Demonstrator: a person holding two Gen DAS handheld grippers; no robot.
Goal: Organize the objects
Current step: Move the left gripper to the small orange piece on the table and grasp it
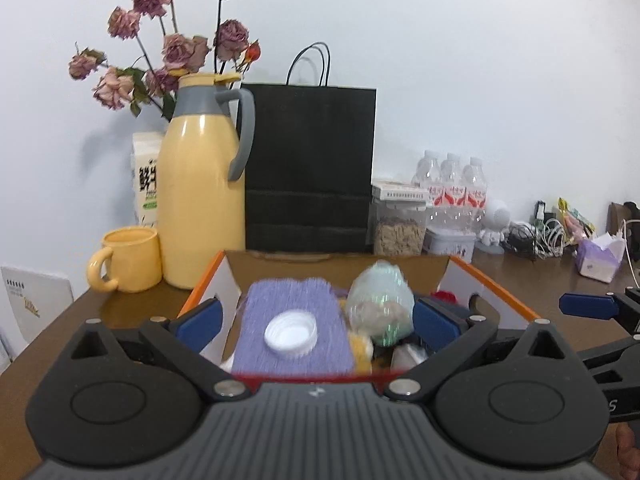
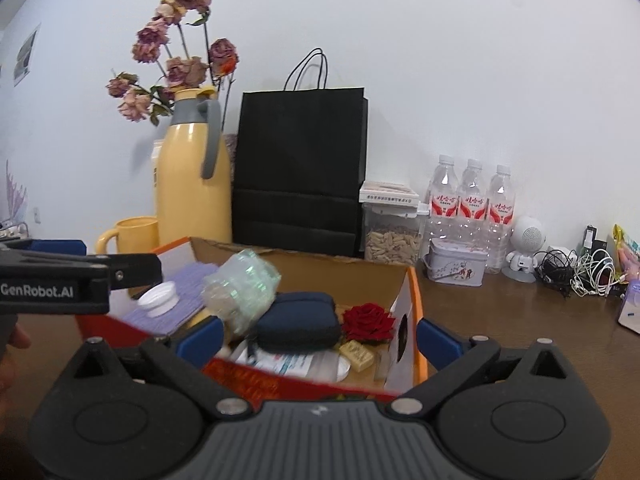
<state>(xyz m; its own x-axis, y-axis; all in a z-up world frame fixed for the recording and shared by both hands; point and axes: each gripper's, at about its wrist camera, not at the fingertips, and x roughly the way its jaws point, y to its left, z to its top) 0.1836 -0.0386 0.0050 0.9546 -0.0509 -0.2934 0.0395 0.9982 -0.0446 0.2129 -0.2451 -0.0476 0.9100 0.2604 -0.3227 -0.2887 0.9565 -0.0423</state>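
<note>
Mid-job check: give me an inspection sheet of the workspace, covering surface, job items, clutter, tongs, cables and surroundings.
Surface: brown wooden table, bare to the right of the box.
Job's things: open cardboard box holding a purple cloth with a white cap on it, a crumpled clear bag, a navy pouch, a red rose and a tan block.
Clutter: yellow thermos jug, yellow mug, black paper bag, three water bottles, a snack jar, a tin.
Tongs: left tongs open, right tongs open, nothing gripped.
Cables: tangled chargers at far right.
Surroundings: white wall, dried flowers.
</note>
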